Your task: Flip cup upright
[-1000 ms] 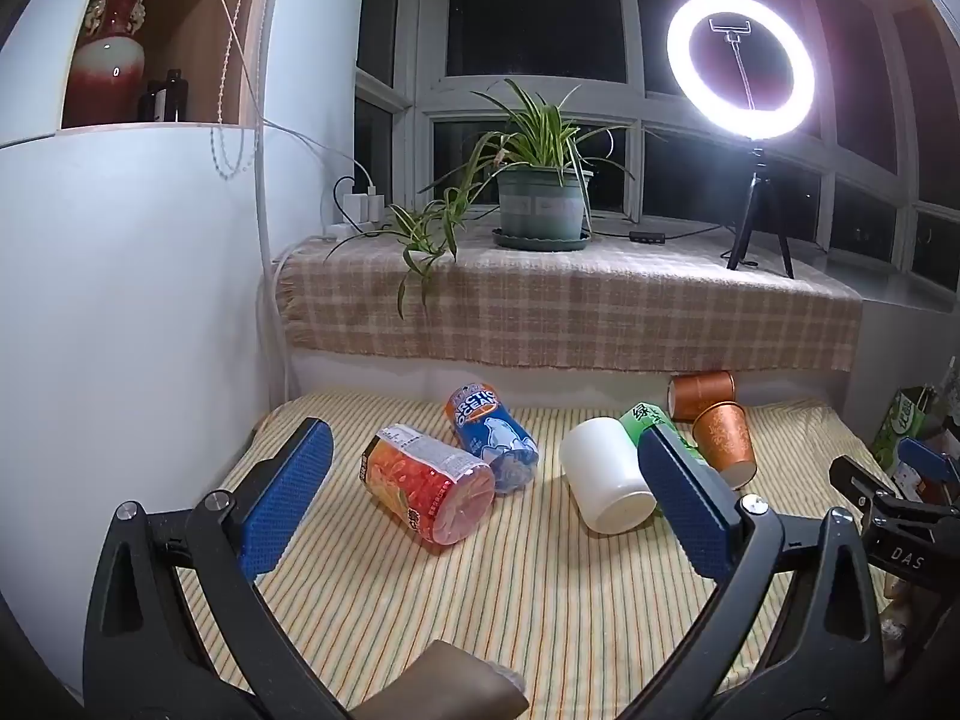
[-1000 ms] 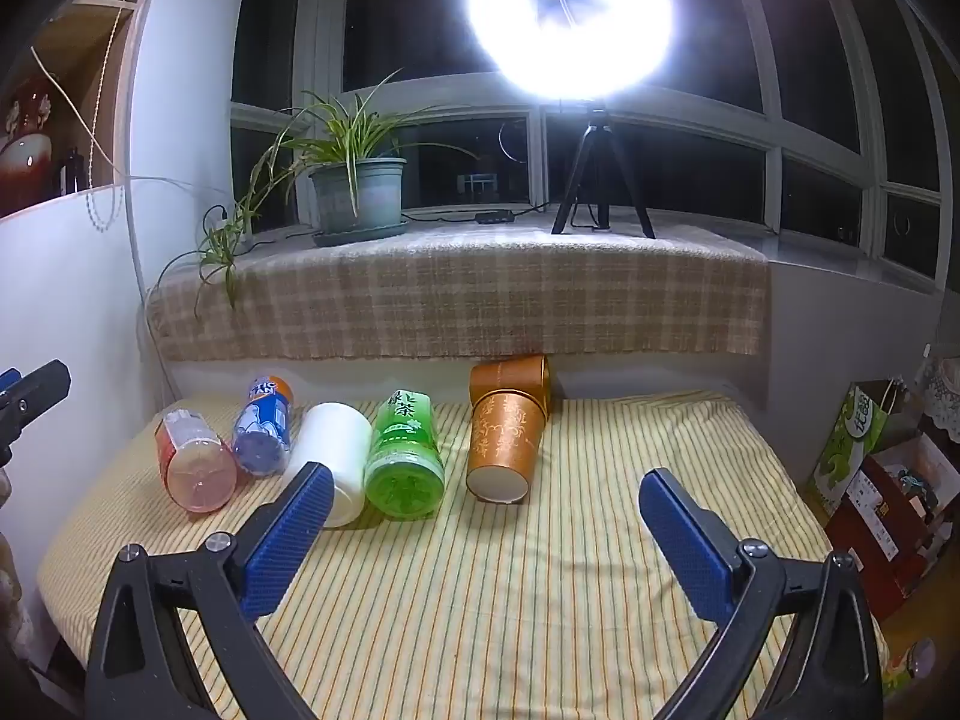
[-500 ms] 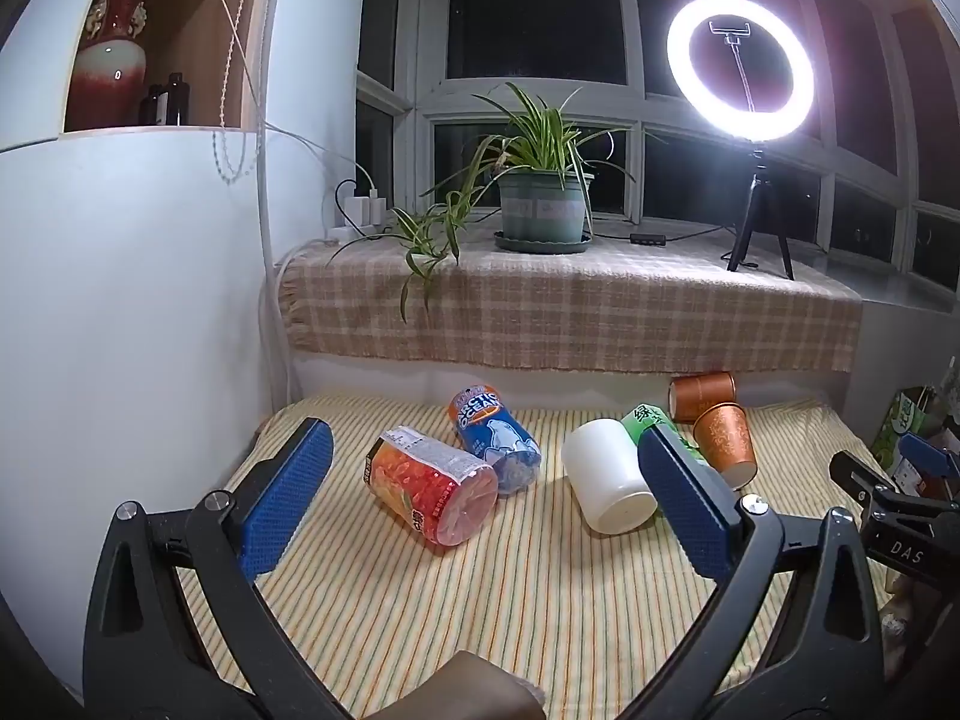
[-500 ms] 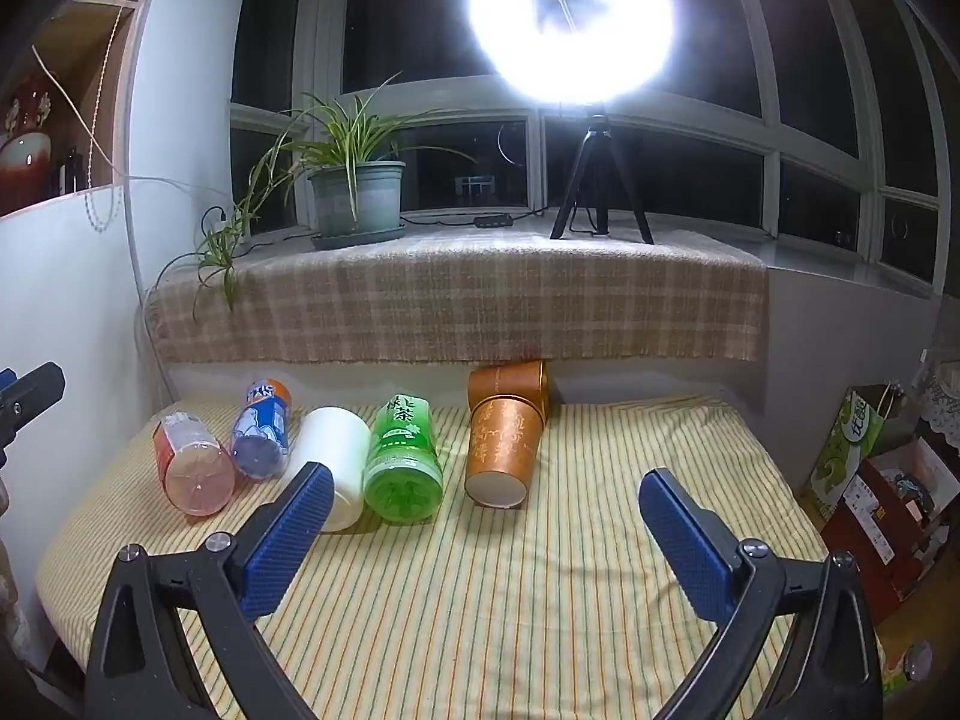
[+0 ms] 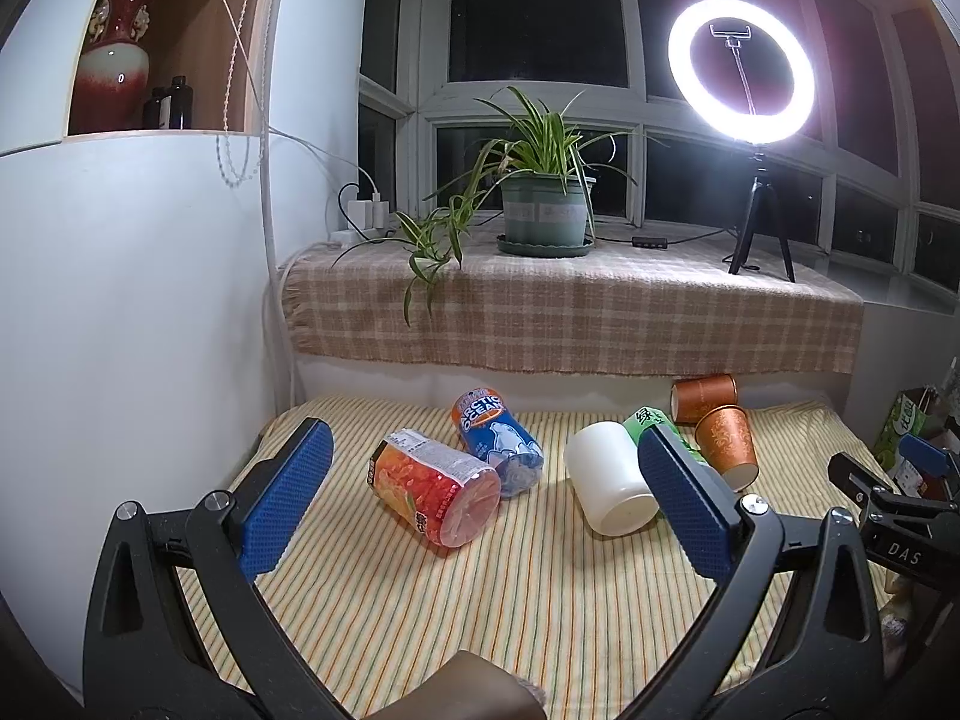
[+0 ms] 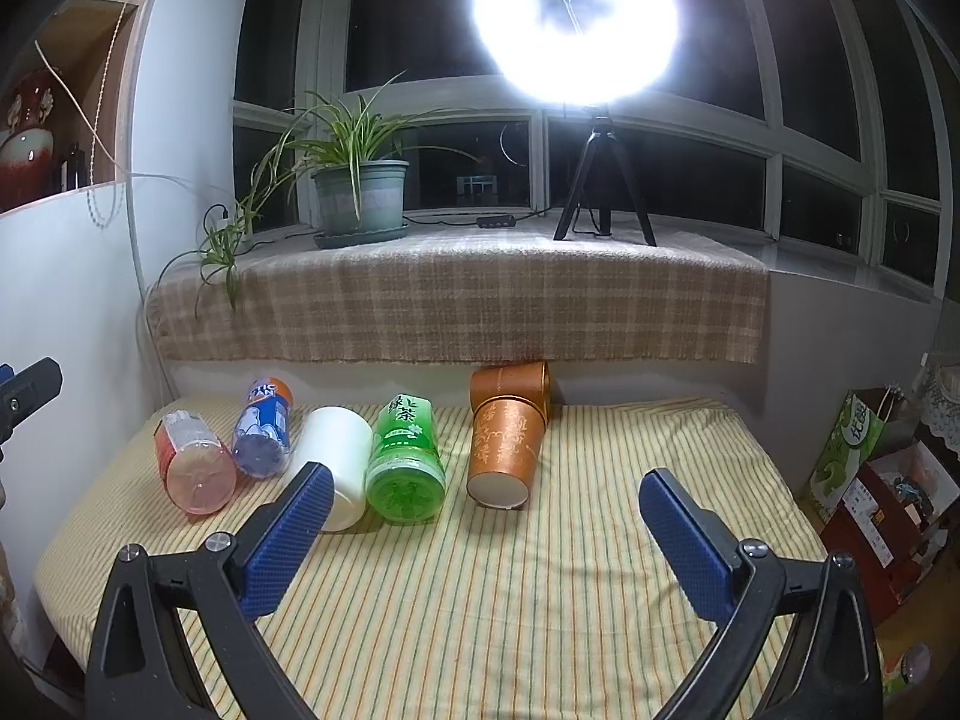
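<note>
Both grippers hover with fingers spread; the white cup (image 6: pixel 336 462) lies on its side on the striped bed (image 6: pixel 540 600), long axis toward the cameras, ahead-left of the right gripper (image 6: pixel 483 534), ahead-right of the left gripper (image 5: pixel 480 507)

Left gripper (image 5: pixel 486 492) hovers low with its blue-padded jaws spread wide, gripping nothing. Right gripper (image 6: pixel 486 516) sits level beside it to the right, jaws equally wide apart and empty, both pointing toward the far side.
</note>
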